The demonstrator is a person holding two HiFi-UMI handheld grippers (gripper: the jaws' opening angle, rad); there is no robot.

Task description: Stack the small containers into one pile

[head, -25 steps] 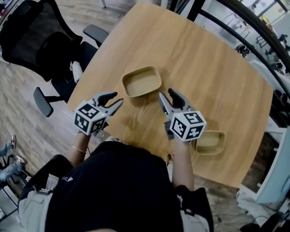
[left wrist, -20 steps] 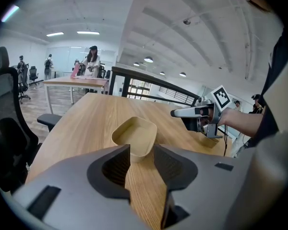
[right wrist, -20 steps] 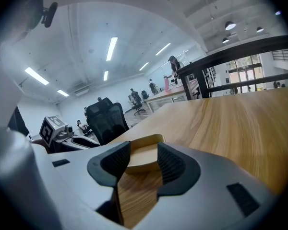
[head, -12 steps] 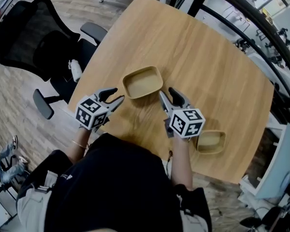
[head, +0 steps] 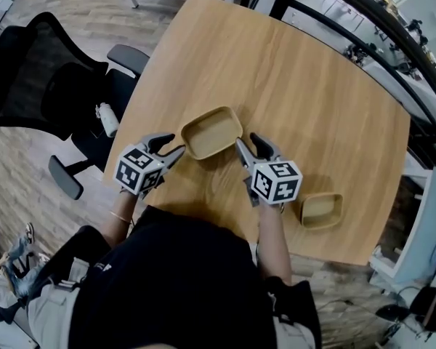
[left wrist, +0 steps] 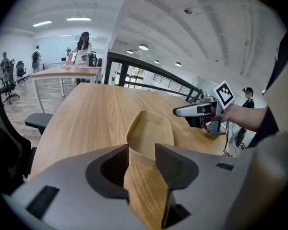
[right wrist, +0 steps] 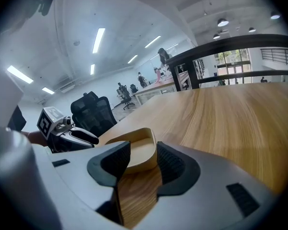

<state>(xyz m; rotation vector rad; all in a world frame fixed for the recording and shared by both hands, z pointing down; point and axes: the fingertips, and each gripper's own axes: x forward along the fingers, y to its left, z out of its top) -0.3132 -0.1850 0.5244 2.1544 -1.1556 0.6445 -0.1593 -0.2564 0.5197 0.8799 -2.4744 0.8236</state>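
On the wooden table [head: 312, 100], one tan container [head: 211, 132] sits between the two grippers. A second container [head: 321, 210] lies well apart, near the table edge at the person's right. Left gripper [head: 171, 149]: jaws have just been opening, only bare tabletop between them, tan container just beyond the tips. Right gripper [head: 247, 141]: jaws apart, nothing clamped, tips near that container's rim.

Bare table [head: 305, 100] lies open beyond the near container [head: 211, 131], while the left gripper [head: 176, 146] and right gripper [head: 247, 140] close off its two short ends. The left fingers have just been opening, with only bare wood between them. A second container [head: 322, 209] sits well apart by the right edge; an office chair [head: 51, 86] stands off the left.
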